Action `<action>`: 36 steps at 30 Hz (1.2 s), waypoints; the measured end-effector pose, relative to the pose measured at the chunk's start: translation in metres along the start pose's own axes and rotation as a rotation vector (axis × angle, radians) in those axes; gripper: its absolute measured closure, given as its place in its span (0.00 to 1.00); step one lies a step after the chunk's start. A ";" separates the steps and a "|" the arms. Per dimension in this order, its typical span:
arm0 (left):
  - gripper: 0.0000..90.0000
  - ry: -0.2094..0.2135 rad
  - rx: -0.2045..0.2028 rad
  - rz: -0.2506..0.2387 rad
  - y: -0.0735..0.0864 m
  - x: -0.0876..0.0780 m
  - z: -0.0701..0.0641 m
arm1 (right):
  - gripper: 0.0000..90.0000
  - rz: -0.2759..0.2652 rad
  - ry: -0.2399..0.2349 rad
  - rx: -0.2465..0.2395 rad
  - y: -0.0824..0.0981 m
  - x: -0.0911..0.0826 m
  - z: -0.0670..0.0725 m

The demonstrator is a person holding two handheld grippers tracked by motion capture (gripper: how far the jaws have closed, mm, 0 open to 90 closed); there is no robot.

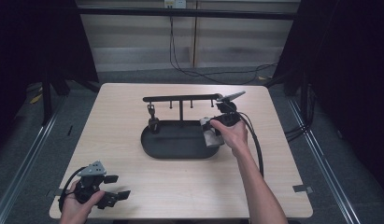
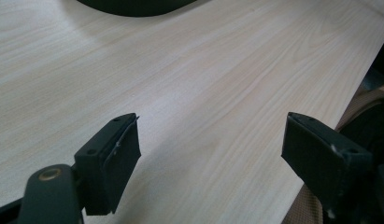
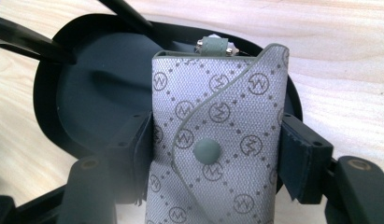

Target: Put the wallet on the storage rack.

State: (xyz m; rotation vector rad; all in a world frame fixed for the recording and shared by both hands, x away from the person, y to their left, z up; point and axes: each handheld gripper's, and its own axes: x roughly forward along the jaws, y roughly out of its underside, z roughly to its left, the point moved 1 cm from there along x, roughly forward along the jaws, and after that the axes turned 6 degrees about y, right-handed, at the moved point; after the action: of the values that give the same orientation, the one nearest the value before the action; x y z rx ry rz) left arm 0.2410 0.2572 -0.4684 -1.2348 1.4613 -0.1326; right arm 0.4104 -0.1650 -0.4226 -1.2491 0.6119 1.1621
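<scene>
Wallet point(image 3: 217, 140) is clamped between my right gripper's point(image 3: 217, 154) jaws, above the right end of the black tray point(image 1: 171, 144); my left gripper point(image 2: 210, 154) stands wide over the table's point(image 2: 203, 70) near-left corner, holding nothing.

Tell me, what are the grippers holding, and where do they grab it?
The right gripper squeezes a small grey patterned pouch by its two side edges, level with the snap button, over the black tray. The left gripper is open and holds nothing.

Matte black two-jaw left gripper point(image 1: 116, 197): grey three-cornered plate on top, brass-looking rivet, possibly worn pads point(image 2: 122, 154), bare forearms.
</scene>
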 end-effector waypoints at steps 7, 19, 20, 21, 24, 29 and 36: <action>0.21 -0.006 -0.003 -0.004 0.000 0.000 0.000 | 0.39 -0.004 -0.009 0.024 -0.001 0.011 0.000; 0.21 -0.007 -0.009 -0.011 0.001 -0.002 0.002 | 0.39 -0.016 -0.019 0.065 0.006 0.026 -0.004; 0.21 -0.005 -0.007 -0.010 0.001 -0.002 0.002 | 0.39 -0.013 -0.020 0.064 0.007 0.027 -0.006; 0.21 -0.006 -0.006 -0.009 0.000 -0.002 0.001 | 0.39 -0.018 -0.026 0.074 0.008 0.028 -0.007; 0.21 -0.005 -0.005 -0.007 0.000 -0.002 0.001 | 0.39 -0.019 -0.031 0.084 0.010 0.032 -0.008; 0.21 -0.008 -0.008 -0.010 0.000 -0.002 0.002 | 0.39 -0.018 -0.036 0.087 0.012 0.039 -0.008; 0.21 -0.007 -0.006 -0.009 0.000 -0.003 0.002 | 0.40 -0.025 -0.041 0.088 0.011 0.051 -0.005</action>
State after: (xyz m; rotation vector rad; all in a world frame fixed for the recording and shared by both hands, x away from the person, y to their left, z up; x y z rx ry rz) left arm 0.2416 0.2603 -0.4677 -1.2462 1.4513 -0.1299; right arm 0.4194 -0.1539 -0.4728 -1.1525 0.6095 1.1253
